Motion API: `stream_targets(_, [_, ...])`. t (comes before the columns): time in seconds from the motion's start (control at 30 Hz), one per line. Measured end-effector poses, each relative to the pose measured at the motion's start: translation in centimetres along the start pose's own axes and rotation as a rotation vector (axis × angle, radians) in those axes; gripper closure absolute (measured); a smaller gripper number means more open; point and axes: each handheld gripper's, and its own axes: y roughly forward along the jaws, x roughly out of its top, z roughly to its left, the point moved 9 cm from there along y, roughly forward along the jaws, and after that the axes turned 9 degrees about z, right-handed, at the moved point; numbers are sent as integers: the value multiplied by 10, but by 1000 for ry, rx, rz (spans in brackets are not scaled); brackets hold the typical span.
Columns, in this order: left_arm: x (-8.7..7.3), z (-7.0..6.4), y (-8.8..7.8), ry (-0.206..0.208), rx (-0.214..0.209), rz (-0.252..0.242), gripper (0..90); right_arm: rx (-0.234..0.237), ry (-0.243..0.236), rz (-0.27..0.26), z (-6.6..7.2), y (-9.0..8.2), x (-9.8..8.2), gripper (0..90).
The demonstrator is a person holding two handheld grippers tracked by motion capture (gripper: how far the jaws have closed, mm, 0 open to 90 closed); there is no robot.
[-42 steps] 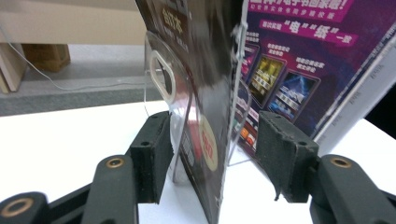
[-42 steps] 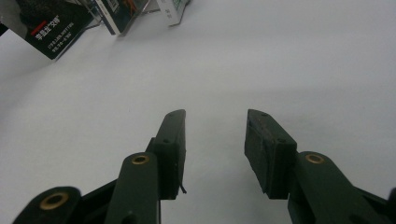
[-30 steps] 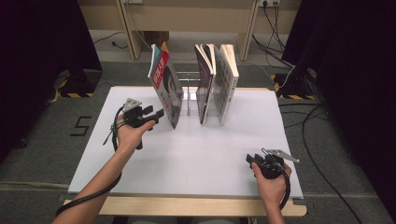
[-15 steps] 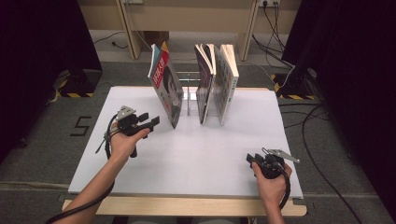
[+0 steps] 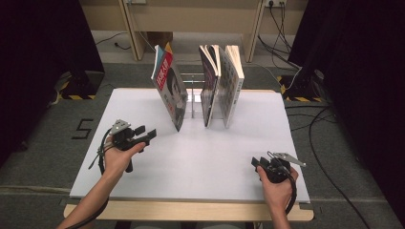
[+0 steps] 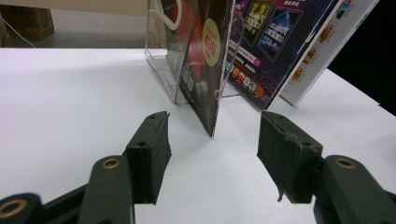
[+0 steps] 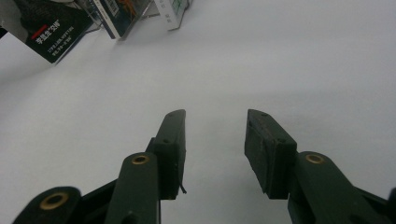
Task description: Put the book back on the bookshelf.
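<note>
Red-covered magazine (image 5: 169, 90) leans steeply against the clear rack (image 5: 193, 98), on its left side. Left gripper (image 5: 145, 135) hangs just left of the rack, jaws wide and empty; right gripper (image 5: 258, 162), well nearer the person, likewise gapes empty. Risk: a sideways nudge could tip the magazine flat.

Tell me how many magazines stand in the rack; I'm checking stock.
3: a red-covered magazine leaning at the left, a dark magazine in the middle, a white-covered magazine at the right. Thinner ones may hide between them.
</note>
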Motion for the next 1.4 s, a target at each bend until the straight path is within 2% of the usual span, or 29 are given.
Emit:
stream_targets(0.37, [-19,5,-11,10,7,14,424,2,-1,0,-1,-2,0,587])
stream_targets(0.6, [-30,14,-19,-2,17,21,423,1,0,2,-1,-2,0,587])
stream_targets(1.1, [-63,36,-32,-37,46,51,422,4,-2,2,0,-1,0,587])
stream_targets(1.33, [-77,45,-34,-80,60,46,426,3,-1,0,0,0,0,587])
stream_targets(1.4, [-81,46,-33,-92,61,37,428,3,15,3,0,0,-1,587])
